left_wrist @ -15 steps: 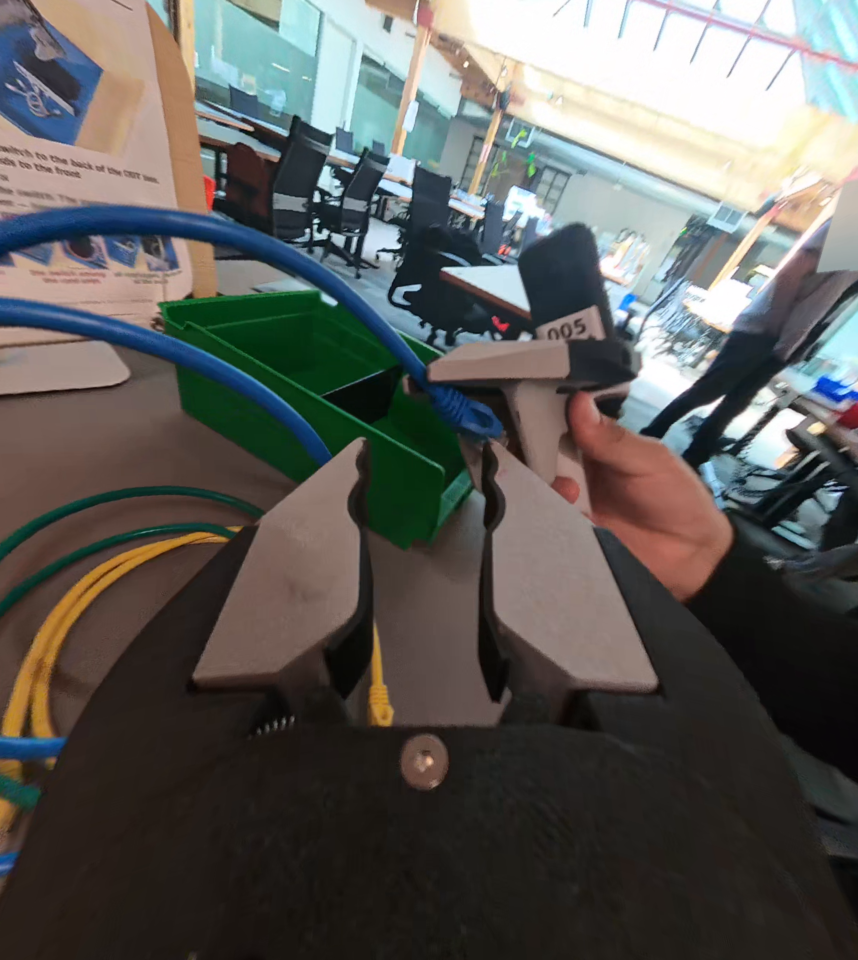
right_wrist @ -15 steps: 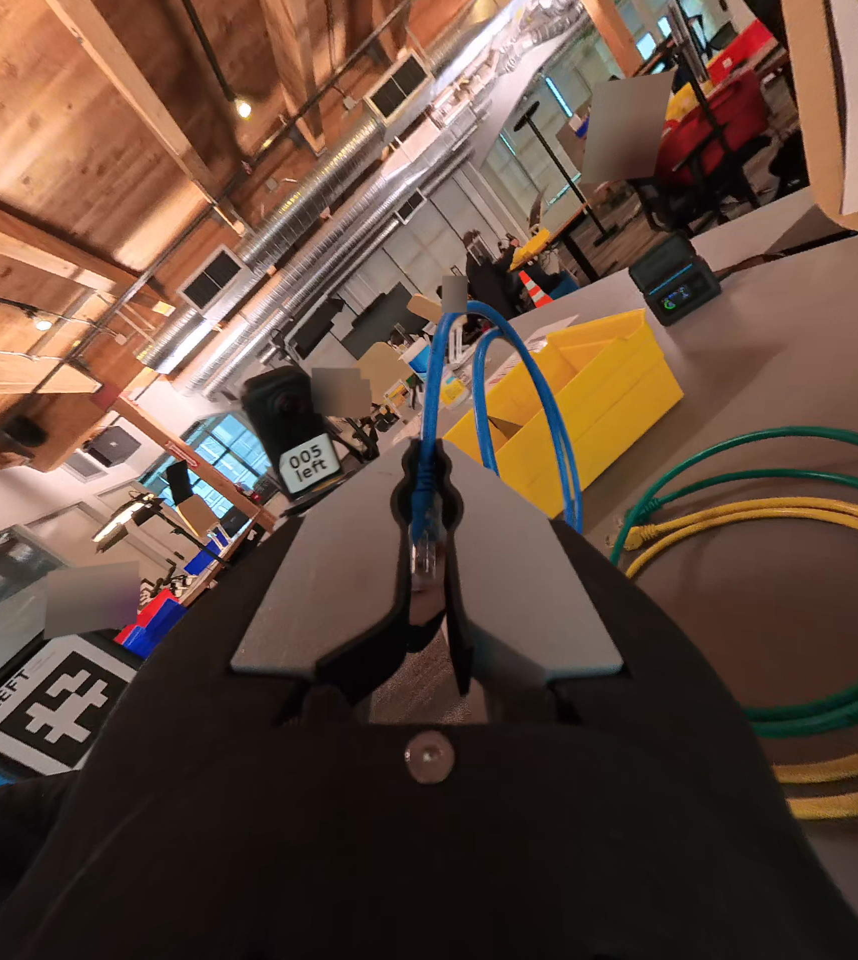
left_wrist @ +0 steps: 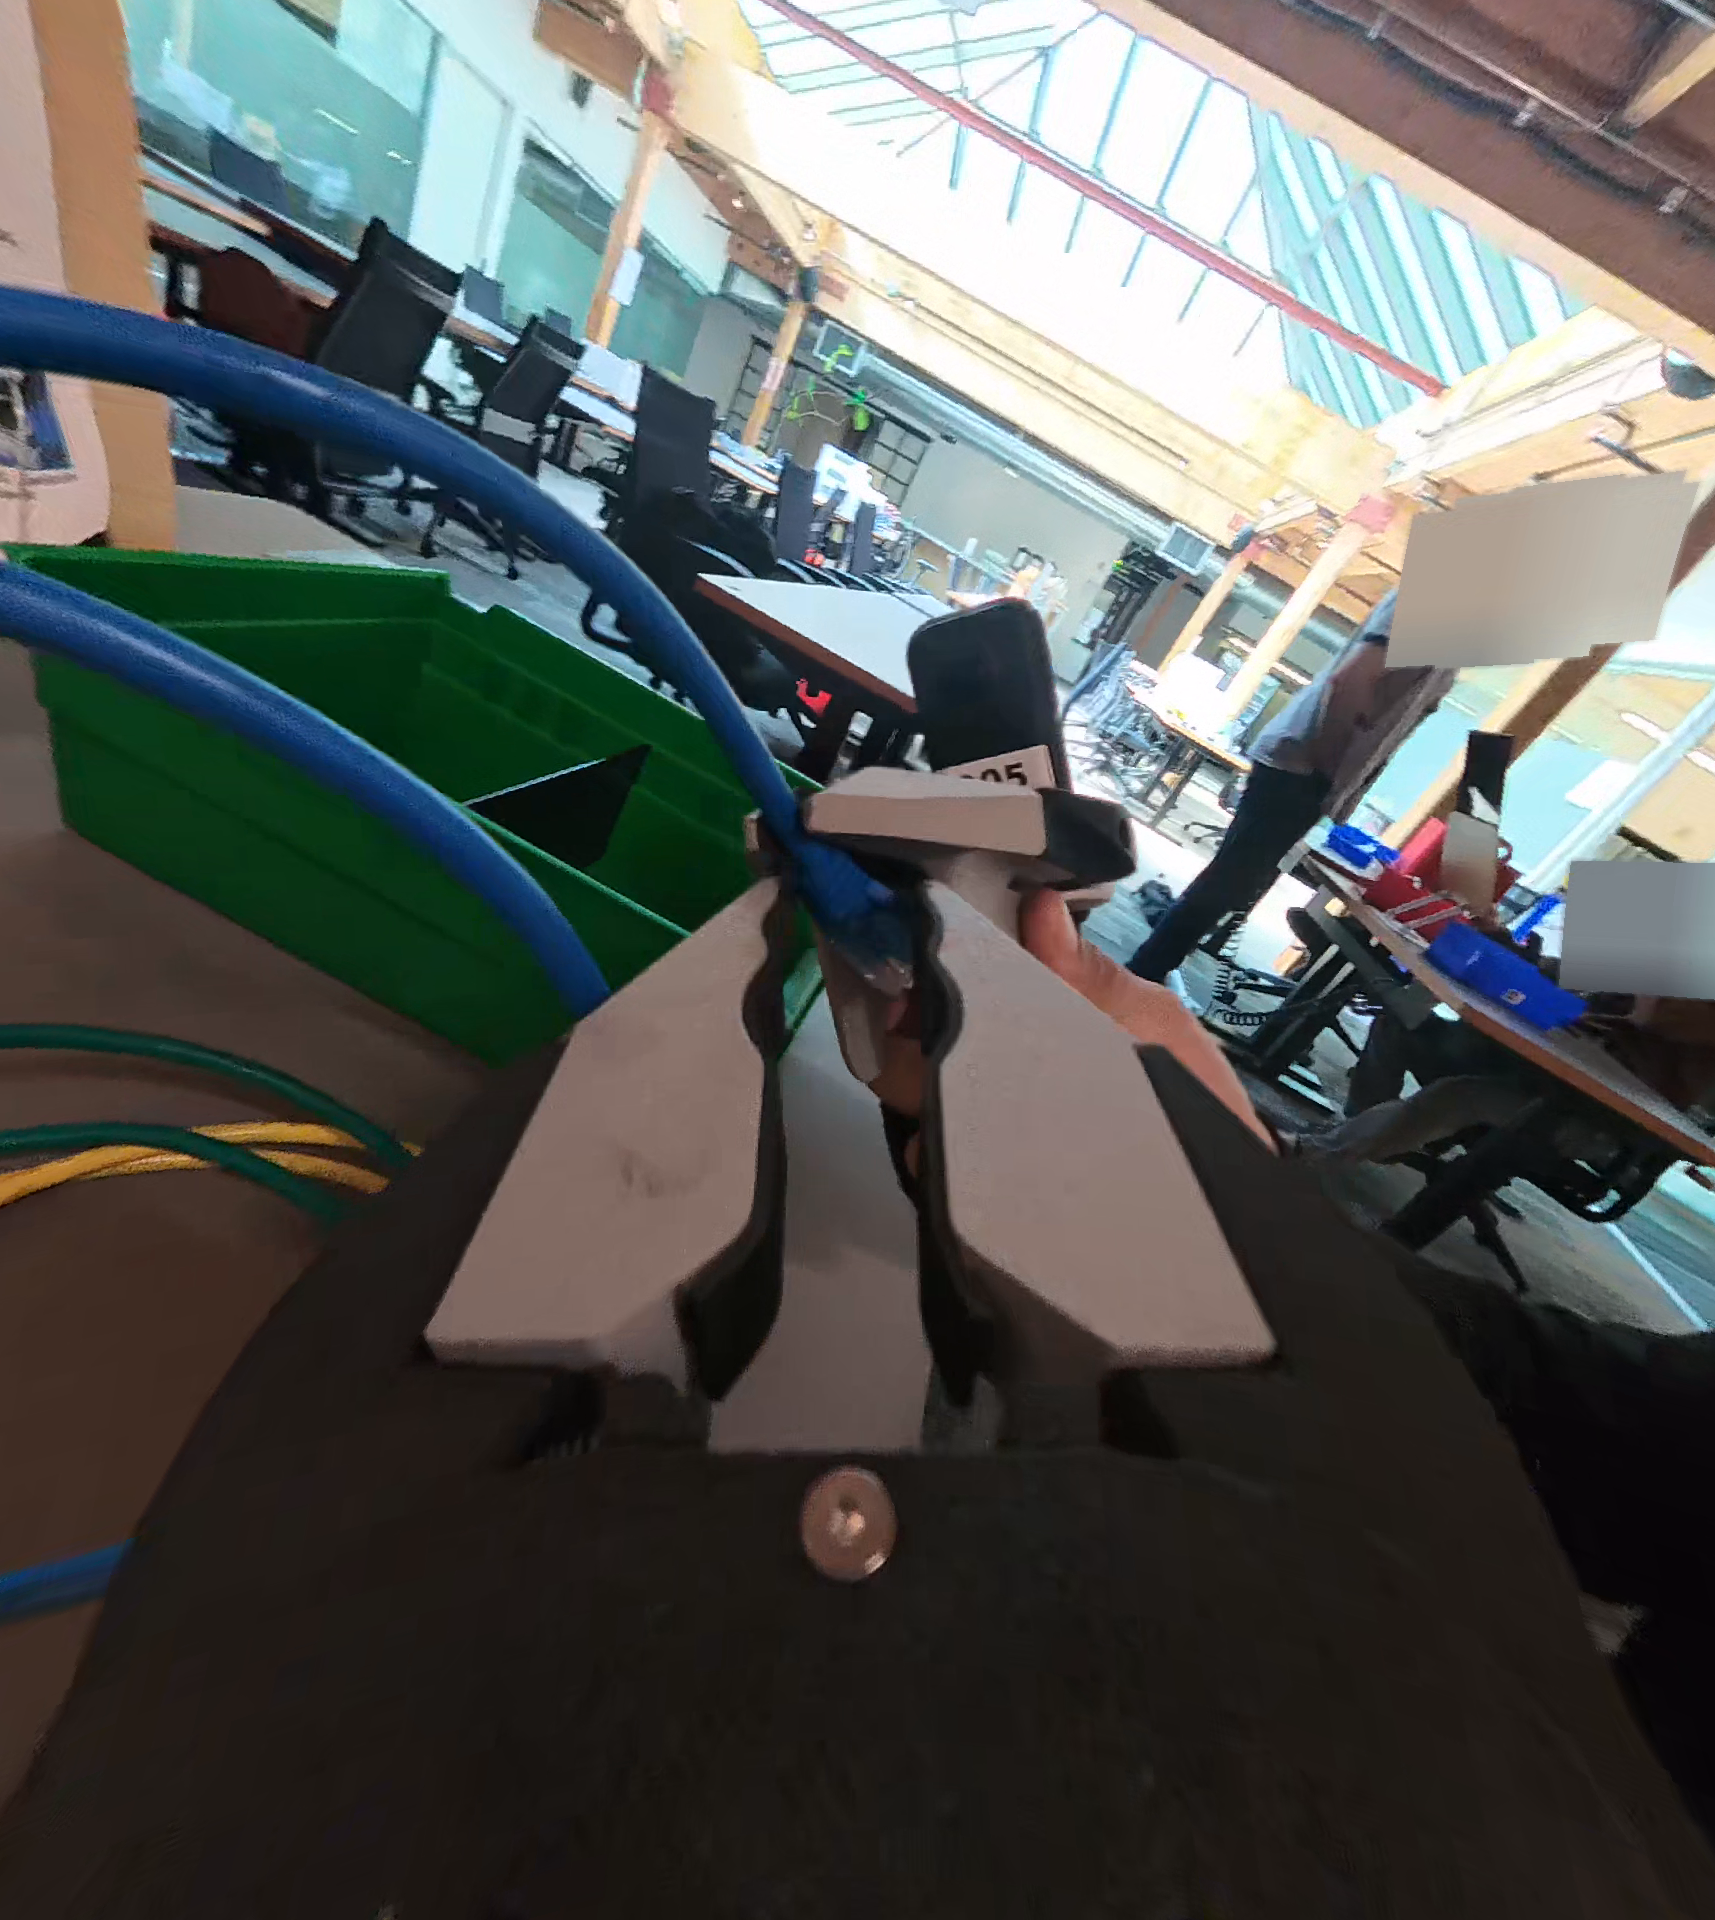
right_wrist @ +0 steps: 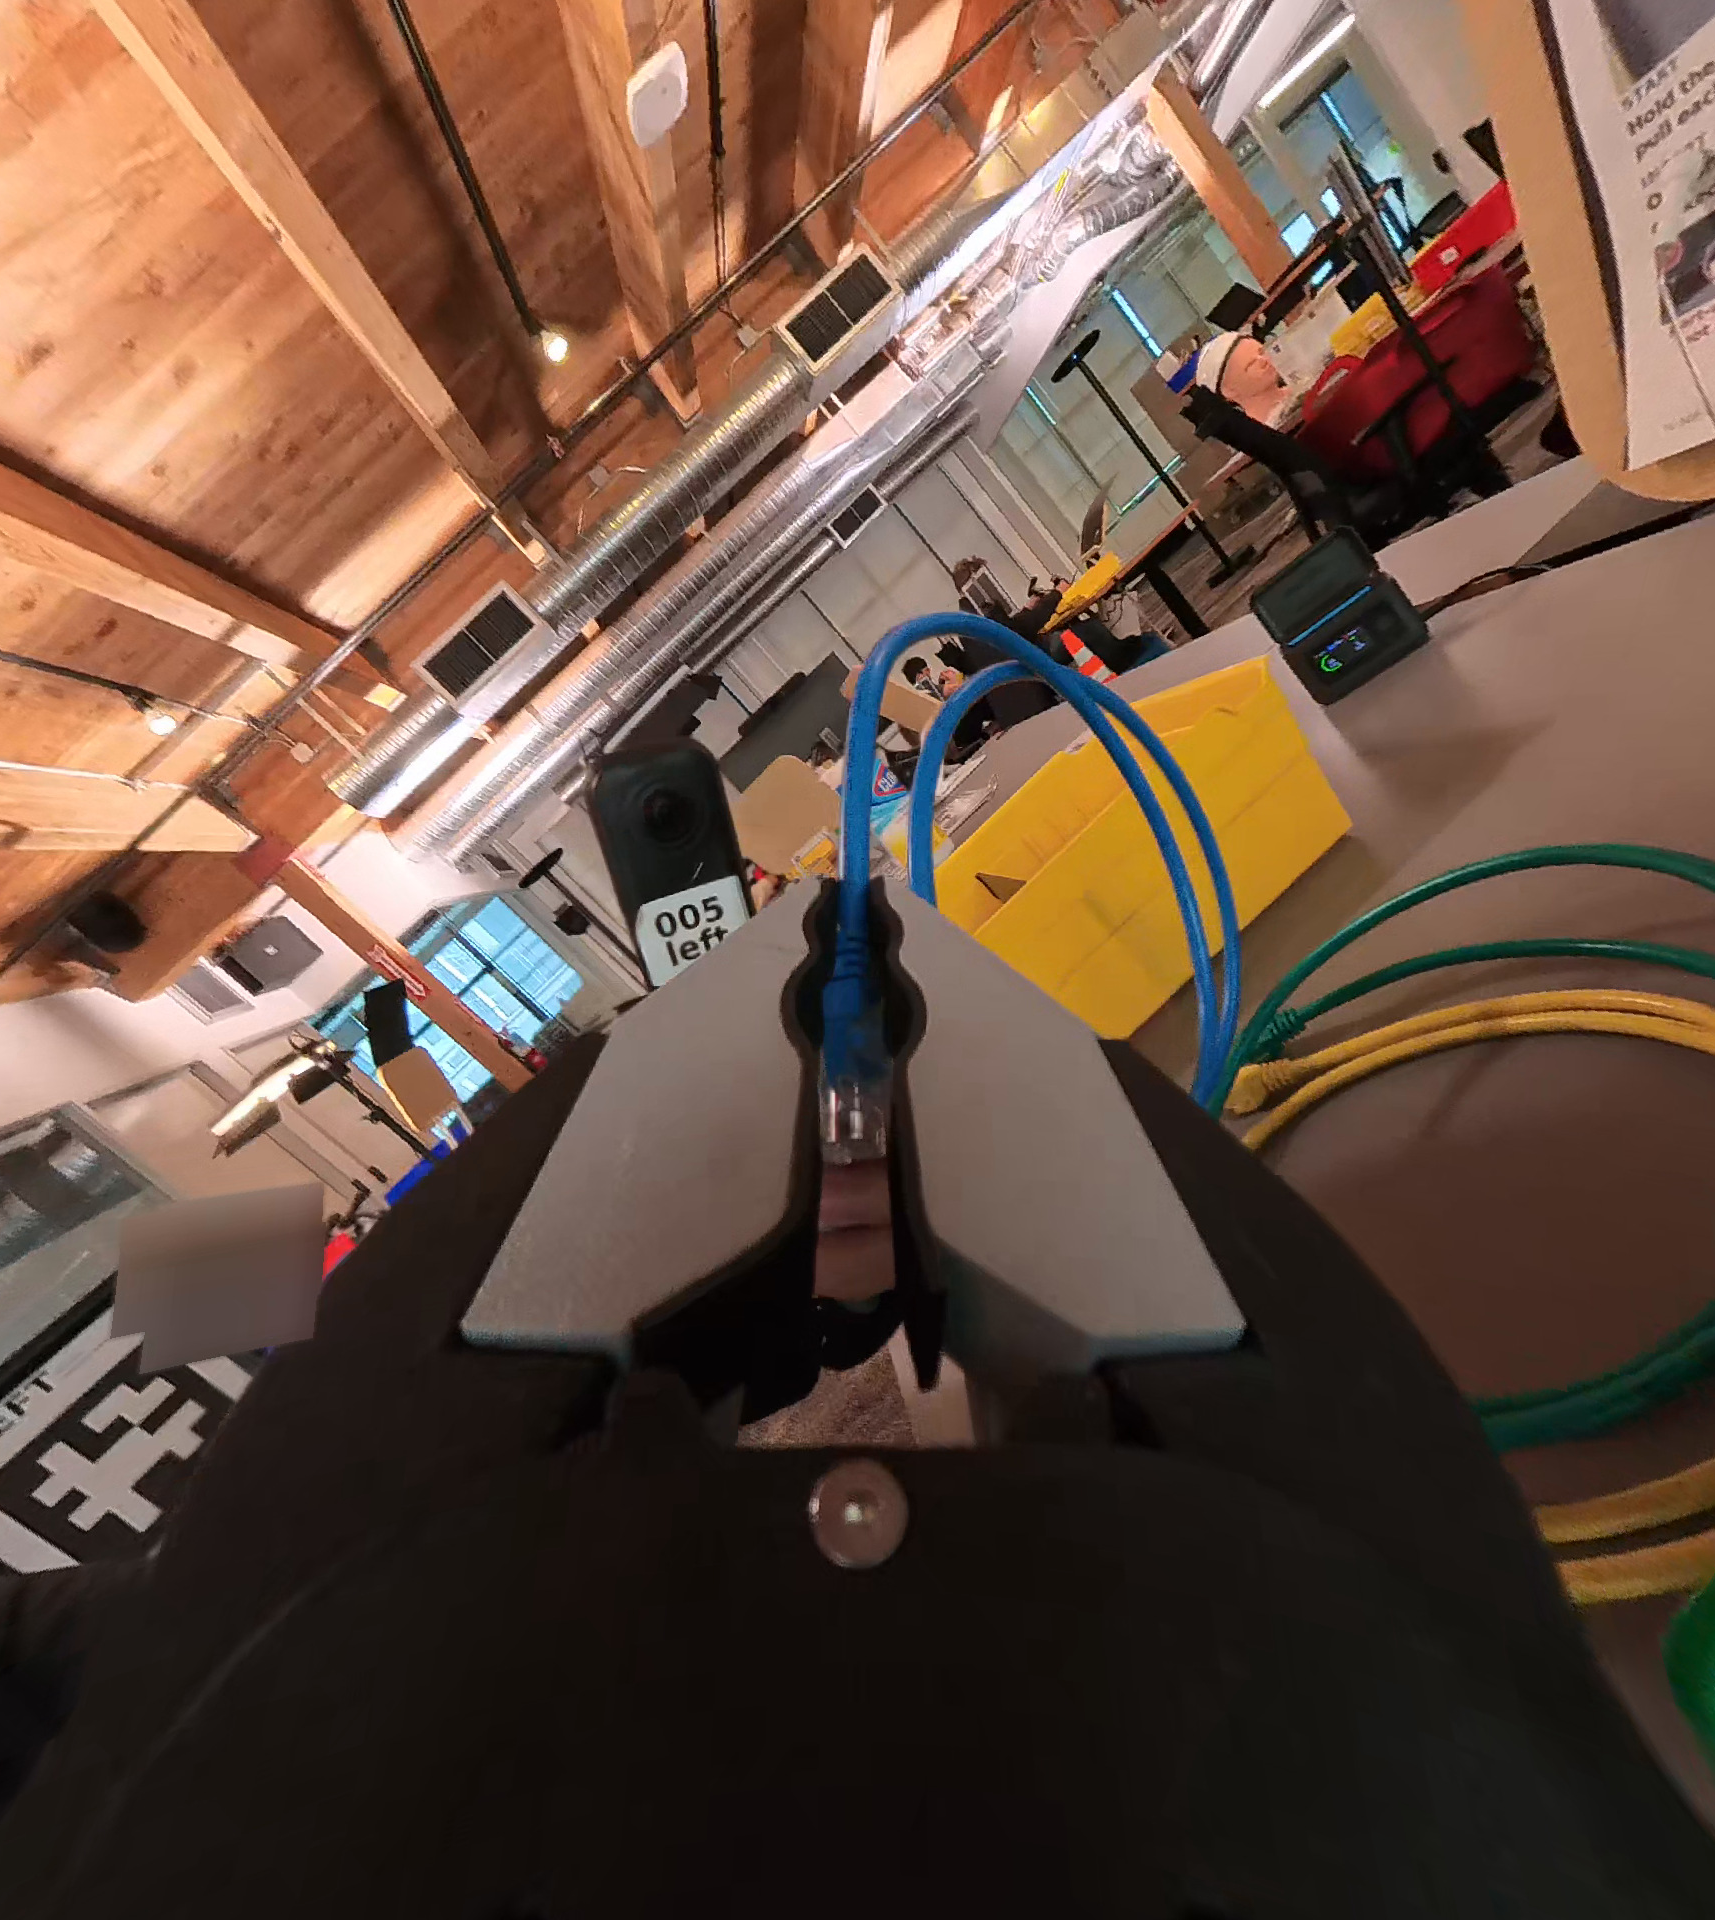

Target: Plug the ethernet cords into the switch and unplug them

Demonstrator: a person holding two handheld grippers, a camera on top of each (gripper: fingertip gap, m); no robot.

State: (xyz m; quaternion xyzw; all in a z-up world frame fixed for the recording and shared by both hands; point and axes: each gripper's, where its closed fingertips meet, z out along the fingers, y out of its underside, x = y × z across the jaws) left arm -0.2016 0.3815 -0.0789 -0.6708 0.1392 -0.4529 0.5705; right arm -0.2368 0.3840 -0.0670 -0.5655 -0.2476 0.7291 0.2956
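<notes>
The right gripper (right_wrist: 853,997) pinches the blue cord (right_wrist: 1092,727) just behind its clear plug (right_wrist: 851,1117), which points back between the fingers. The left gripper (left_wrist: 848,997), jaws narrowly parted and apparently empty, sits just below that plug. No switch shows, so a clean handover should grasp the boot squarely, latch unpressed.

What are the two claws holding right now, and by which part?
The right claw grips the blue ethernet cord by the boot just behind its clear plug. The left claw is open, holding nothing.
</notes>
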